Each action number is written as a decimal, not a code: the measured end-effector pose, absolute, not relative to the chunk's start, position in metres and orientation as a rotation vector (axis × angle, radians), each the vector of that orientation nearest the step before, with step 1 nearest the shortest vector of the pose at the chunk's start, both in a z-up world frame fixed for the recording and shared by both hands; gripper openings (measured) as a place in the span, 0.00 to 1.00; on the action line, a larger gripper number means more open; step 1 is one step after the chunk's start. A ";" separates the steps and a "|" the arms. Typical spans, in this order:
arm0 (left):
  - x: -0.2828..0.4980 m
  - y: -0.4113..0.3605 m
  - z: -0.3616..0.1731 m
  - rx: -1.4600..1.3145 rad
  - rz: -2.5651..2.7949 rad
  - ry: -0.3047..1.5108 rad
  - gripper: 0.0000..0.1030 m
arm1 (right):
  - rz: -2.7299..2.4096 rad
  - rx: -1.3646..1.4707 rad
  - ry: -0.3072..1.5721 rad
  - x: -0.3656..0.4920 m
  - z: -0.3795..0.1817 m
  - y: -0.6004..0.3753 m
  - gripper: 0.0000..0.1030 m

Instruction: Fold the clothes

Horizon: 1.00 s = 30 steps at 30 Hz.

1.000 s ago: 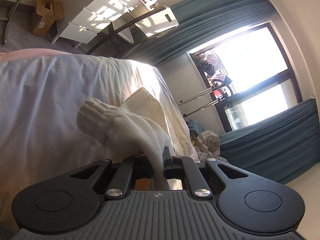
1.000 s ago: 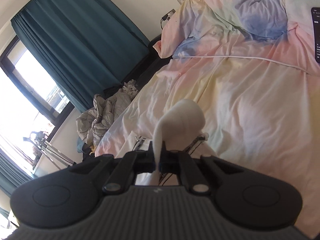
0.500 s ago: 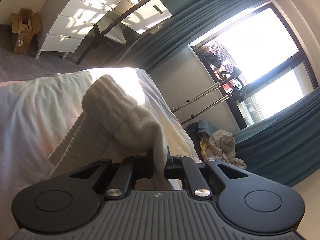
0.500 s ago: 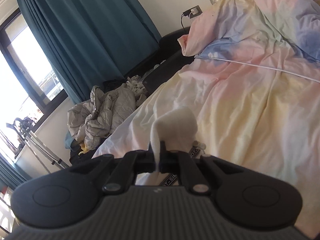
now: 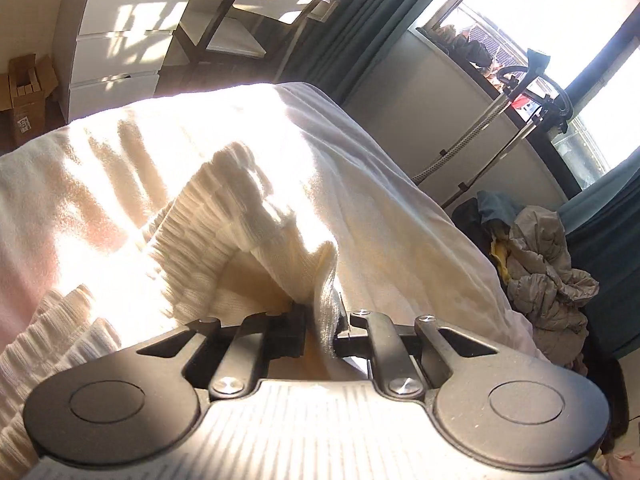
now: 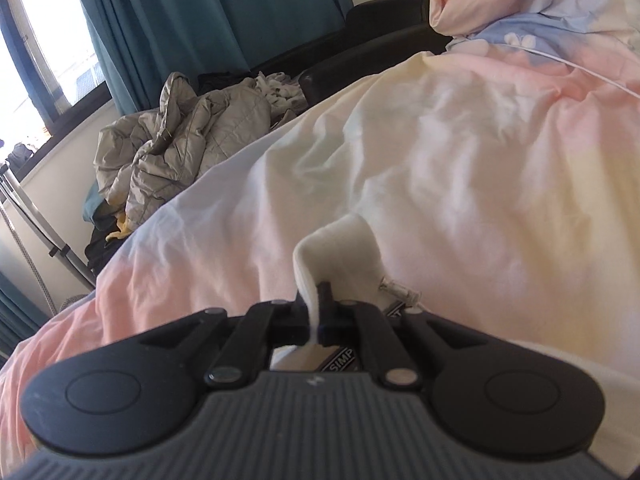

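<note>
Cream ribbed knit garment point(image 5: 224, 240) on pastel bedspread point(image 6: 460, 168). Left gripper point(image 5: 320, 326) jaws just opening, cloth between; right gripper point(image 6: 316, 314) clamped on hem. Advice: lay edges level before releasing.

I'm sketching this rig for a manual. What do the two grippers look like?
Both look alike. The left gripper and right gripper each have a ribbed grey body with a small pale logo, two rounded matt black lobes with a circular recess, and black linkage bars on silver pivot screws leading to narrow black fingers.
</note>
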<state>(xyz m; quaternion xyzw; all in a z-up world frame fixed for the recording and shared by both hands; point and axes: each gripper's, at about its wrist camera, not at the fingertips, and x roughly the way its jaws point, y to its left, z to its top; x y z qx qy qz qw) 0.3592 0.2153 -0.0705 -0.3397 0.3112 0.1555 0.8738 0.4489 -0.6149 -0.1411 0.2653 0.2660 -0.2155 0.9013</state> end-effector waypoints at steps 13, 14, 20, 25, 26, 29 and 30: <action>0.253 0.172 -0.046 -0.613 0.077 0.491 0.89 | -0.377 0.600 0.456 0.354 -0.102 -0.594 0.51; 0.239 0.170 -0.049 -0.632 0.064 0.489 0.89 | -0.377 0.629 0.442 0.339 -0.100 -0.590 0.52; 0.188 0.196 -0.077 -0.886 0.071 0.606 0.90 | -0.386 0.869 0.409 0.260 -0.116 -0.572 0.57; 0.169 0.217 -0.104 -0.990 0.156 0.674 0.90 | -0.411 1.062 0.427 0.220 -0.152 -0.545 0.61; 0.167 0.221 -0.109 -1.005 0.176 0.688 0.90 | -0.405 1.095 0.422 0.216 -0.159 -0.541 0.61; 0.168 0.231 -0.118 -1.068 0.141 0.677 0.90 | -0.393 1.109 0.382 0.213 -0.171 -0.534 0.61; 0.168 0.234 -0.121 -1.090 0.128 0.673 0.90 | -0.389 1.112 0.368 0.213 -0.175 -0.533 0.61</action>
